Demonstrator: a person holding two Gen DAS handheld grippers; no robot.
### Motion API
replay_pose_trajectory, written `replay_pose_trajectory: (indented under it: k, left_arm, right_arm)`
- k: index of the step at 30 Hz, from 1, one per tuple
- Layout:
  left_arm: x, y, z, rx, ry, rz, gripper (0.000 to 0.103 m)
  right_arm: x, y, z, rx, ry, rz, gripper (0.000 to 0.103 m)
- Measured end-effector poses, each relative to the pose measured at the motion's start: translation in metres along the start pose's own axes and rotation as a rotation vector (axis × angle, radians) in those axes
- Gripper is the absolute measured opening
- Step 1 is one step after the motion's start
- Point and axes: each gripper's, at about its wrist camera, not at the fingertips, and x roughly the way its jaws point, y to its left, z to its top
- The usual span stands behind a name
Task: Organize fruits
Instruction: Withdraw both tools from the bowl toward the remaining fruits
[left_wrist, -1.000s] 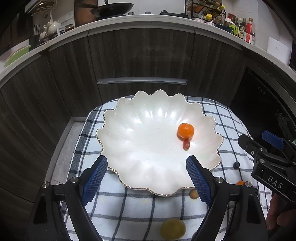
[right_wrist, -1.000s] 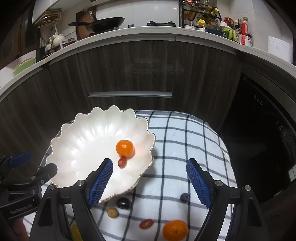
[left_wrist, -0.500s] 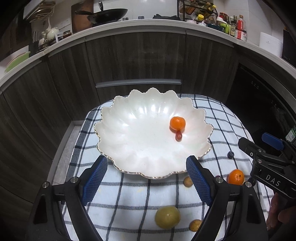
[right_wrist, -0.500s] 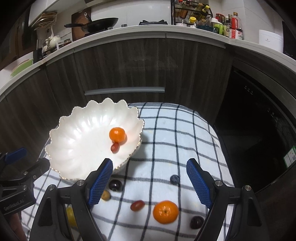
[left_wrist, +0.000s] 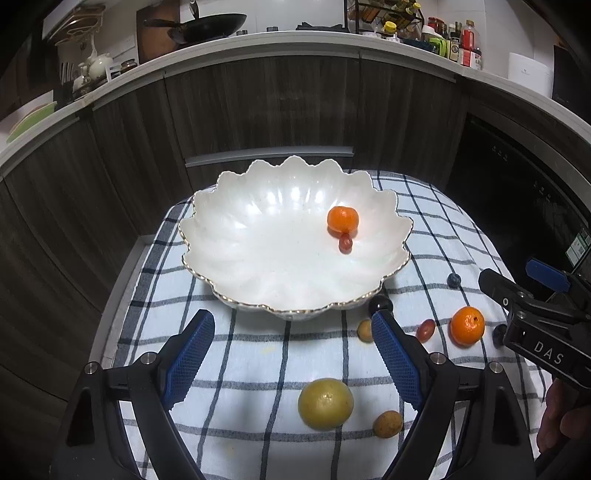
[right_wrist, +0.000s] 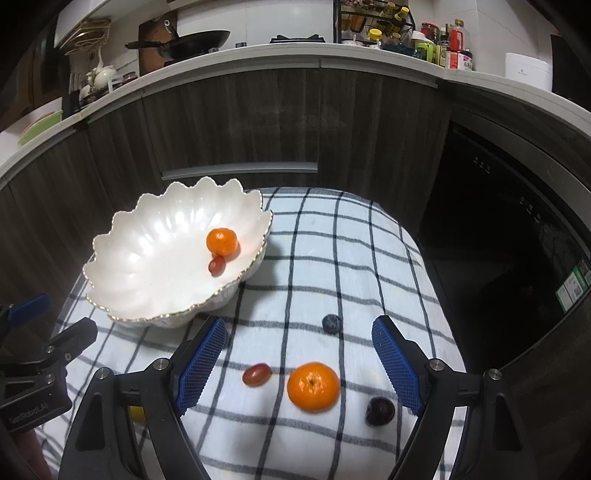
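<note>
right gripper (right_wrist: 300, 363) jaws spread, empty; loose mandarin (right_wrist: 313, 386) on checked cloth (right_wrist: 354, 266) between and just below them | left gripper (left_wrist: 293, 356) jaws spread, empty | vs 0.5 s ago: both grippers farther back, more loose fruit in view | scalloped glossy white bowl (left_wrist: 236, 258) holds a mandarin and red grape

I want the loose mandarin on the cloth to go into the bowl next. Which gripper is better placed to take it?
Right. The right gripper is open with the mandarin lying between its fingers. The left gripper faces the bowl, with the mandarin off to its side.
</note>
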Motion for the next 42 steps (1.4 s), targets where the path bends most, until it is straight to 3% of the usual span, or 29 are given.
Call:
replay_pose_trajectory:
  k: [22, 36, 39, 42]
  left_arm:
    - [0.013, -0.009, -0.045, 0.014, -0.008, -0.003, 0.087]
    - [0.029, -0.013, -0.06, 0.003, 0.008, 0.0, 0.087]
    - [0.031, -0.014, -0.062, -0.001, 0.009, -0.004, 0.078]
    - [0.033, -0.016, -0.062, -0.002, 0.012, -0.009, 0.076]
  right_arm:
    - [0.01, -0.004, -0.05, 0.019, 0.029, -0.029, 0.083]
    - [0.026, -0.002, -0.064, -0.026, 0.018, -0.037, 0.082]
    - [0.03, -0.003, -0.065, -0.026, 0.02, -0.031, 0.082]
    - [0.034, -0.004, -0.066, -0.021, 0.021, -0.023, 0.082]
